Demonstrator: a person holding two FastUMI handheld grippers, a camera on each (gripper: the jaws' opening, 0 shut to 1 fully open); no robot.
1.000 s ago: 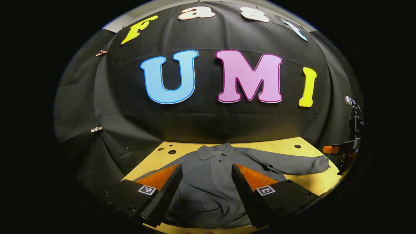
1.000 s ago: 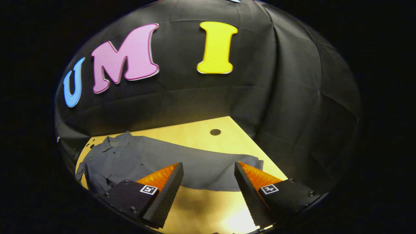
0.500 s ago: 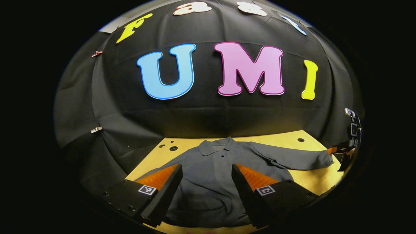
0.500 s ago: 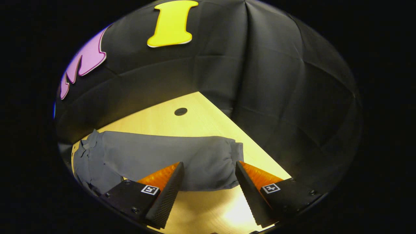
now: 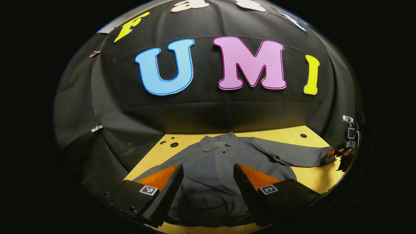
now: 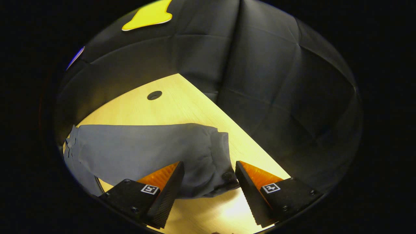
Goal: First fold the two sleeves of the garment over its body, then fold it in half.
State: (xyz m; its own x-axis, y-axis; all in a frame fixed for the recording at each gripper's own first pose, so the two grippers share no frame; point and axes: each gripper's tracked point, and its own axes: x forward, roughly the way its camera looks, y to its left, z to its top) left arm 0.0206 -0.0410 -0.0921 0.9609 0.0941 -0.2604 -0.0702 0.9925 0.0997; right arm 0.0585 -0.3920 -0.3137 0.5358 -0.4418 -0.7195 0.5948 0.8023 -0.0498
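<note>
Lying flat on the wooden desk (image 5: 312,177), the grey garment (image 5: 211,169) is facing up with its collar (image 5: 217,142) toward the booth's back wall and its body spread out toward the camera in the left gripper view. The left gripper (image 5: 208,182) is hovering above the lower part of the body, its jaws standing wide apart and gripping nothing. One long sleeve (image 5: 292,155) is stretching out sideways across the desk toward the far right edge of that view, where the right gripper (image 5: 341,155) is showing small beside the cuff. In the right gripper view, the sleeve (image 6: 146,146) is lying across the desk (image 6: 182,107) and its cuff (image 6: 217,169), with a small button (image 6: 226,176) on it, is sitting between the spread jaws of the right gripper (image 6: 209,182), which are released. Whether either finger is touching the cloth is not something I can tell. A round hole (image 6: 154,95) is showing in the desk beyond the sleeve.
</note>
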